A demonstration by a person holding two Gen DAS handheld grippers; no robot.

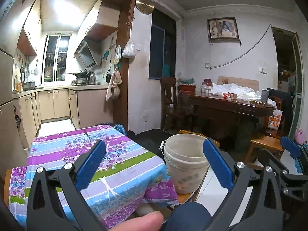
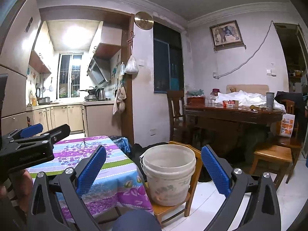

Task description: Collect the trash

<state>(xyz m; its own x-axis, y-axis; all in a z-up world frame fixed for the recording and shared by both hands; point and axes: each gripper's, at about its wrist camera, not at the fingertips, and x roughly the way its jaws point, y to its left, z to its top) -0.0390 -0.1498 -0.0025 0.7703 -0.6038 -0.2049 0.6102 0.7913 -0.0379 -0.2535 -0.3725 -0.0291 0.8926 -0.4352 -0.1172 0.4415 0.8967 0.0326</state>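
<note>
Left wrist view, from left to right: my left claw [image 1: 154,165] hangs spread wide and pinches nothing. Its left blue pad [image 1: 90,165] lies over the worktop [image 1: 63,148], which is covered with a floral cloth striped in purple, blue and green. I see no loose trash on the cloth. A fingertip [image 1: 142,221] of the person shows at the bottom edge. Just past the worktop's right corner stands the white bucket [image 1: 184,165], upright on a wooden chair [image 1: 184,195]; its rim is open, and small items show dimly low in it, though I cannot tell what they are. My right claw [image 1: 296,154] enters at the far right, and here I cannot tell how its fingers stand.

Right wrist view, from left to right: the left claw [image 2: 38,132] appears from the side above the cloth's left part. My right claw [image 2: 154,169] is likewise spread and empty. The bucket [image 2: 169,175] sits between its two pads as seen from here, but well beyond them. A dark dining table [image 2: 231,113] carrying white cloths and boxes stands against the far wall.
</note>
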